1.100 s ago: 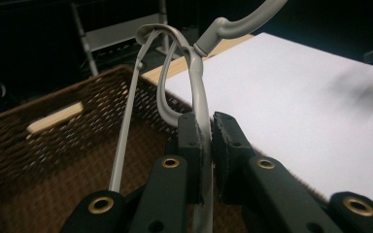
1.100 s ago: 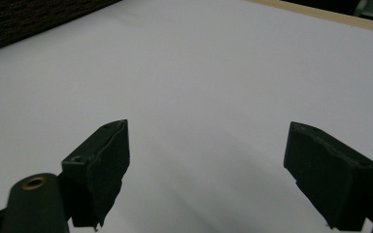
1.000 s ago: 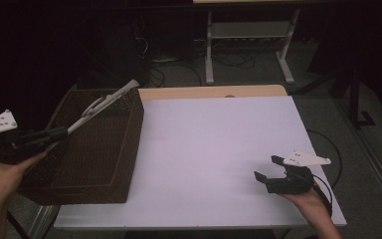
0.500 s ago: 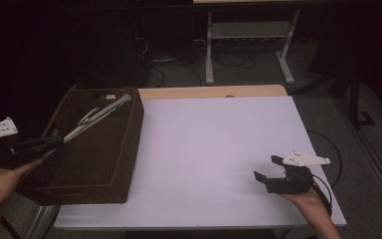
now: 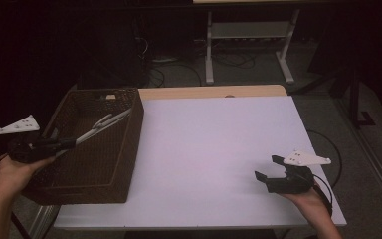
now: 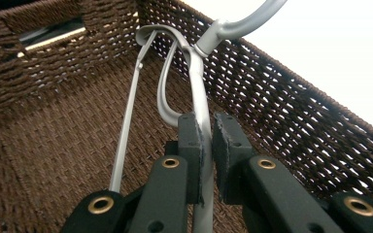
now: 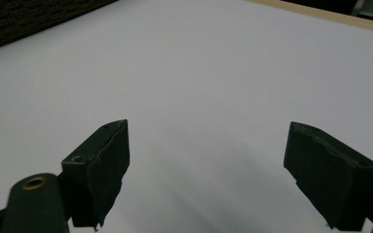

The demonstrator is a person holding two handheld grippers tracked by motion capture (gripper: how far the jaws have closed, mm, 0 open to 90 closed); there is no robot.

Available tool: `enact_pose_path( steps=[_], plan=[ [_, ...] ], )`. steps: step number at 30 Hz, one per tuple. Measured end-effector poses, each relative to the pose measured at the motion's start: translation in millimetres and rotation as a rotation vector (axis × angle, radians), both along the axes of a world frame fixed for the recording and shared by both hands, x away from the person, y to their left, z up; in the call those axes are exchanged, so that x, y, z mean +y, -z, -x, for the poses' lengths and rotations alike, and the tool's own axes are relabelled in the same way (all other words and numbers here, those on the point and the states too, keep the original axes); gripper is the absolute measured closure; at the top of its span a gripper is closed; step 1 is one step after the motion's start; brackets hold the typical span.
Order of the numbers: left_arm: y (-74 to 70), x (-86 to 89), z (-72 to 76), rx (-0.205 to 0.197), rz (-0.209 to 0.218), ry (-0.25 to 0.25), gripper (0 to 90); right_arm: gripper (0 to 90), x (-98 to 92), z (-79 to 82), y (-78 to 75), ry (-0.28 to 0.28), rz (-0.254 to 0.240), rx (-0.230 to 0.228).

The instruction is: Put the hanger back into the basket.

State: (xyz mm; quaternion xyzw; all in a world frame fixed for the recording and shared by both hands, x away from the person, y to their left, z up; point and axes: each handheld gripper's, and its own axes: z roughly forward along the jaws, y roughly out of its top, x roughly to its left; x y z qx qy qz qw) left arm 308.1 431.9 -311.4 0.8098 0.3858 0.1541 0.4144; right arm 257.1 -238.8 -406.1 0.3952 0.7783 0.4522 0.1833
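Woven brown wicker formed the basket [image 5: 92, 172] that sat at the left edge of the tabletop [image 5: 214, 149], which we had covered with a white sheet. Our left claw [image 6: 206, 145] was clamped tight on one arm of a pair of grey metal tongs [image 6: 194, 82]. We held them slanting over the basket's open top, the looped spring end pointing toward its far right wall, near the rim. In the high view the tongs [image 5: 99, 127] reached from the left claw [image 5: 62, 144] across the basket's interior toward its far right corner. Our right claw [image 5: 268, 172] rested near the front right corner of the tabletop, well apart from the basket. Its jaws stood wide apart with nothing between them, only bare white sheet beyond.
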Motion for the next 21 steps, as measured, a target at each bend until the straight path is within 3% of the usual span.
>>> enact_pose_path(
  steps=[3,6,11,15,21],
  plan=[
    [2.7,0.7,-2.4,0.02,0.009,-0.008,82.5,16.0,-0.7,0.0,0.0,0.002,-0.001,0.001],
    [2.9,1.5,-1.7,0.009,0.008,-0.013,80.8,16.1,-1.0,-0.1,-0.1,0.002,-0.001,-0.001],
    [-2.3,4.6,0.4,-0.024,0.052,-0.022,72.7,16.0,-0.5,0.2,-0.7,0.002,-0.003,-0.002],
    [-3.6,3.6,1.1,-0.028,0.062,-0.025,61.8,16.0,-0.4,0.0,-0.9,0.003,-0.004,-0.001],
    [-9.2,-3.7,2.2,-0.057,0.122,-0.033,41.2,15.4,0.0,-1.0,-3.6,0.001,-0.011,-0.011]
  ],
)
